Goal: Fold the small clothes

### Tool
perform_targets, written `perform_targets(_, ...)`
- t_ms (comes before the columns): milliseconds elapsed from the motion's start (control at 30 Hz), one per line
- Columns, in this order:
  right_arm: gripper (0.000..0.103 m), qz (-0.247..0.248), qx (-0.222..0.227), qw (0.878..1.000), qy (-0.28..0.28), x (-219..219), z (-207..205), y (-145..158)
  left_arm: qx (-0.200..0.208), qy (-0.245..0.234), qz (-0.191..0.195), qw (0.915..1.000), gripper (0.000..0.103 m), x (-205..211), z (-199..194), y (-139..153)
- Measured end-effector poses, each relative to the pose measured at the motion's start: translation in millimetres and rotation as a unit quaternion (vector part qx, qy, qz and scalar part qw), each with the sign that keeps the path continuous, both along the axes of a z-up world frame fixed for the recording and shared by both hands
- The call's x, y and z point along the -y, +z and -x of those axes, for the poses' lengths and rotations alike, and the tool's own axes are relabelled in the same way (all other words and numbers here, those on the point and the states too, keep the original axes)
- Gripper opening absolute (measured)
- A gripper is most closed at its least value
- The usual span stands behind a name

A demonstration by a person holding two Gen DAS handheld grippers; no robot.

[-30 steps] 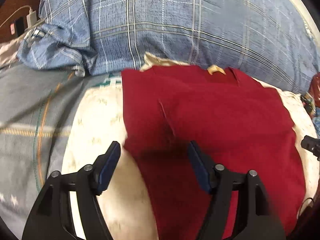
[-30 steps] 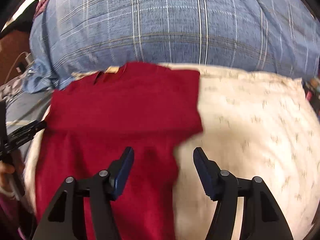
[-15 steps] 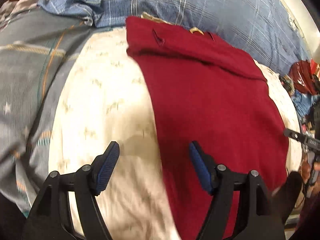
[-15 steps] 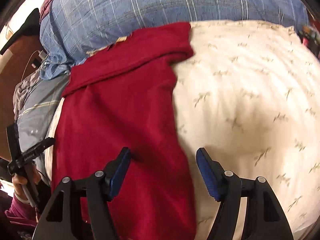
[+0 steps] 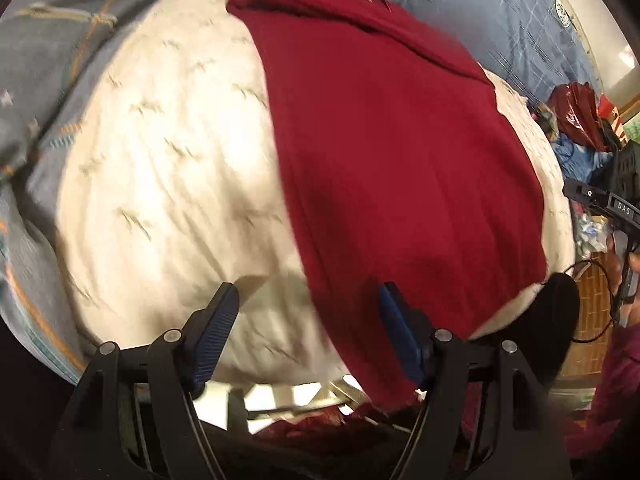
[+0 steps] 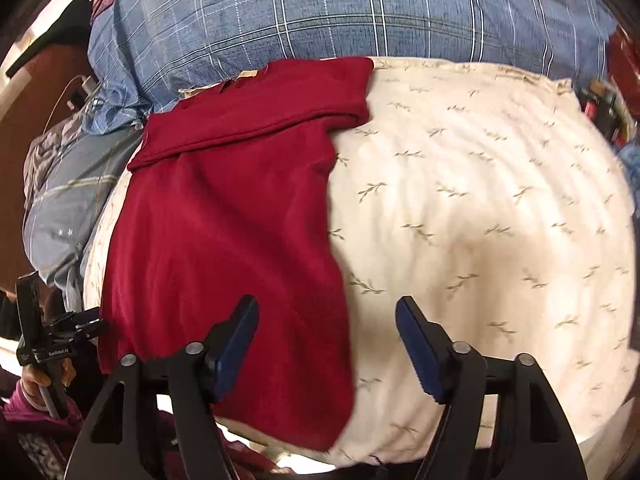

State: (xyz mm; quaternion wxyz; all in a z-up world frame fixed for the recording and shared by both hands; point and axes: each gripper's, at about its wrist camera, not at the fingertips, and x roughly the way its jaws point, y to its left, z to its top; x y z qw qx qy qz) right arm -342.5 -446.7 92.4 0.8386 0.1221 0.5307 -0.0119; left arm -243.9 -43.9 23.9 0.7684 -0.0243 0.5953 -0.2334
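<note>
A dark red garment [image 5: 392,152] lies flat on a cream leaf-print sheet [image 5: 160,168], its sleeves folded across the top, its hem hanging over the near edge. My left gripper [image 5: 308,308] hovers open over the garment's lower left edge, with cloth under the right pad and nothing pinched. In the right wrist view the same garment [image 6: 224,240] fills the left half. My right gripper [image 6: 328,312] straddles its lower right edge, jaws opening, pads clear of the cloth. Each gripper shows in the other's view: the right gripper [image 5: 600,200], the left gripper [image 6: 52,340], each in a hand.
A blue plaid quilt [image 6: 360,12] is bunched behind the sheet [image 6: 480,220]. A grey patterned blanket [image 5: 48,52] lies to the left. A red bag [image 5: 576,112] and other clutter sit off the far right. The bed's near edge drops away just below the fingers.
Both grippers have drawn back from the garment's upper part toward its near hem, so the whole garment now shows. The right jaws stand a little wider.
</note>
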Motion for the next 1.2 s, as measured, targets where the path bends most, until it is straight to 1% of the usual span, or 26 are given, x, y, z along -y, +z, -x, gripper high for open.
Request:
perform_targets(133, 0.078, -0.005, -0.032, 0.999, 0.013, 3.3, 9.1, -6.7, -0.013, -0.011, 0.009, 0.9998, 0.072, 10.8, 6.3, -3.4)
perform_targets(200, 0.078, -0.012, -0.044, 0.999, 0.019, 3.3, 14.1, -14.5, -0.01, -0.014, 0.006, 0.9998, 0.072, 14.1, 6.7, -3.7)
perform_targets(300, 0.078, -0.047, -0.067, 0.997, 0.011, 6.9, 21.5, -34.9, -0.006, -0.016, 0.005, 0.9998, 0.075, 19.3, 4.5, -3.5)
perform_targets(400, 0.078, -0.062, -0.092, 0.994, 0.011, 5.1, 26.3, -55.7, -0.011, -0.009, 0.013, 0.9998, 0.078, 20.1, 1.5, -4.3)
perform_targets(533, 0.08, -0.096, -0.094, 0.991, 0.026, -3.1, 31.2, -69.1, -0.007, -0.009, 0.012, 0.9999, 0.077, 24.9, 2.2, -5.3)
perform_targets(600, 0.08, -0.089, -0.09, 0.991, 0.032, -5.5, 32.3, -67.3, 0.0, -0.015, 0.006, 0.9999, 0.057, 29.8, 4.7, -5.2)
perform_targets(633, 0.08, -0.098, -0.087, 0.991, 0.03, -3.8, 32.8, -65.9, 0.006, -0.021, -0.003, 0.9998, 0.03, 33.4, 6.7, -5.1)
perform_targets(667, 0.08, -0.107, -0.085, 0.99, 0.026, -0.8, 32.7, -65.5, 0.011, -0.031, -0.012, 0.9994, 0.008, 35.5, 8.1, -5.3)
perform_targets(733, 0.079, -0.123, -0.083, 0.989, 0.018, 3.4, 33.3, -66.1, 0.01, -0.034, -0.007, 0.9994, 0.007, 33.1, 9.1, -5.3)
perform_targets(800, 0.079, -0.127, -0.081, 0.988, 0.017, 3.5, 33.4, -65.9, 0.009, -0.042, 0.0, 0.9991, 0.005, 28.9, 11.8, -1.5)
perform_targets(867, 0.079, -0.138, -0.083, 0.986, 0.028, -0.1, 34.3, -66.2, 0.008, -0.051, 0.007, 0.9986, 0.004, 20.9, 17.2, 5.3)
perform_targets(933, 0.079, -0.148, -0.088, 0.984, 0.043, -3.9, 37.0, -67.8, 0.016, -0.052, 0.009, 0.9985, 0.004, 11.2, 21.1, 10.8)
perform_targets(1033, 0.079, -0.146, -0.091, 0.984, 0.054, -7.9, 39.5, -69.9, 0.01, -0.047, 0.009, 0.9988, 0.004, 3.4, 19.1, 8.7)
perform_targets(1100, 0.077, -0.152, -0.087, 0.983, 0.055, -8.2, 40.7, -70.5, 0.009, -0.037, 0.014, 0.9992, 0.005, 3.7, 17.2, 6.4)
perform_targets(1133, 0.075, -0.154, -0.085, 0.983, 0.054, -7.7, 40.9, -71.0, 0.001, -0.034, 0.014, 0.9993, 0.006, 6.4, 16.5, 3.7)
perform_targets(1200, 0.064, -0.147, -0.086, 0.984, 0.057, -10.0, 41.6, -70.2, -0.002, -0.03, 0.008, 0.9995, 0.01, 11.0, 16.3, 0.0)
